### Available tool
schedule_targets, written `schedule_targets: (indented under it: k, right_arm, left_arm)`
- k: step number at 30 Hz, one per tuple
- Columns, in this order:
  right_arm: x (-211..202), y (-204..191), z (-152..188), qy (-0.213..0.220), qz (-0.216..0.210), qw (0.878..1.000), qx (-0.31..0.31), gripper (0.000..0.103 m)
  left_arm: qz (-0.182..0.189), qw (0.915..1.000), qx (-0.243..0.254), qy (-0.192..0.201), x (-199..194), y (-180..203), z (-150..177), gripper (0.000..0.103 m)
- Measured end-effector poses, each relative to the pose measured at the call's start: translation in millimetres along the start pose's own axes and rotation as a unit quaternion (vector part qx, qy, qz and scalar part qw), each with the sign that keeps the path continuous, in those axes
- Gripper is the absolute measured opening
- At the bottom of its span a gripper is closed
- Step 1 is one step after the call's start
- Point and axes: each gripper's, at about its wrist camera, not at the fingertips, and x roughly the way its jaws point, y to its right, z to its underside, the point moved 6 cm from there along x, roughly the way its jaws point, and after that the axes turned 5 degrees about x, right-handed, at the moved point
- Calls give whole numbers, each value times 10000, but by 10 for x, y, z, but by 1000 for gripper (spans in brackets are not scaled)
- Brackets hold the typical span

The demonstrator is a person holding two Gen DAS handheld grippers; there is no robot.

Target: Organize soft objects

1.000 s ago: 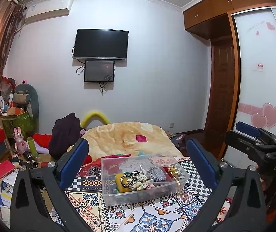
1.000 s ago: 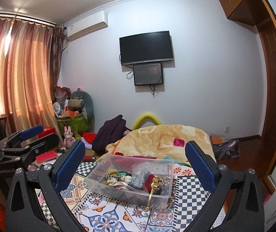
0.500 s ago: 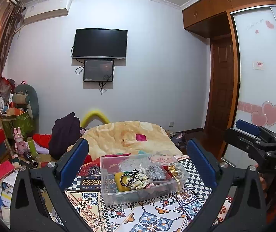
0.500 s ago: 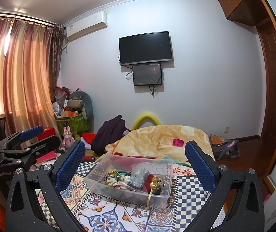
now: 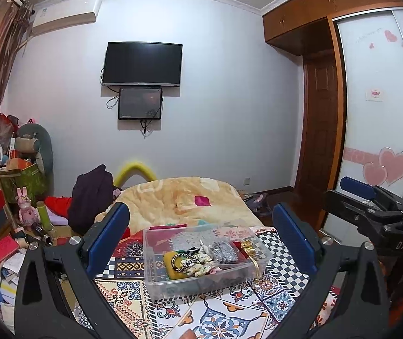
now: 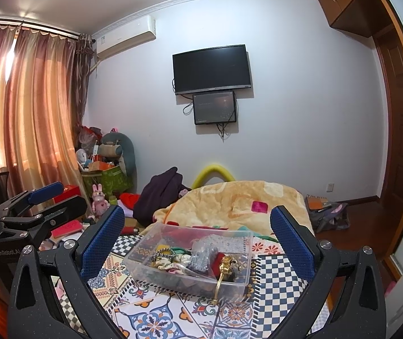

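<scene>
A clear plastic box [image 5: 201,279] sits on the patterned cloth, holding scrunchies, hair ties, a grey bag and a gold clip [image 5: 248,247]. It also shows in the right wrist view [image 6: 193,276]. My left gripper [image 5: 201,237] is open and empty, held above and in front of the box. My right gripper [image 6: 197,234] is open and empty, also short of the box. Each gripper shows at the edge of the other's view.
A patterned cloth [image 5: 224,316] covers the surface under the box. Behind it lies a beige blanket [image 5: 184,197] on a bed. A dark garment [image 5: 91,195], toys and boxes clutter the left floor. A wardrobe [image 5: 376,113] stands at the right.
Both grippers have barely drifted; the box sits slightly differently in view. Nothing was taken hold of or let go.
</scene>
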Motion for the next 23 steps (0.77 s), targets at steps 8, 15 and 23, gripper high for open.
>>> schedule_targets:
  k: [8, 15, 23]
  right_arm:
    - [-19, -12, -7, 13, 19, 10000, -68, 103]
    - [-22, -24, -9, 7, 11, 10000, -85, 103]
    - [-19, -30, -2, 2, 9, 10000, -90, 103]
  left_arm:
    - [18, 10000, -29, 45, -21, 4, -14, 103]
    - [37, 10000, -36, 13, -34, -2, -27, 103]
    - [121, 9998, -100, -104, -19, 7, -35, 103]
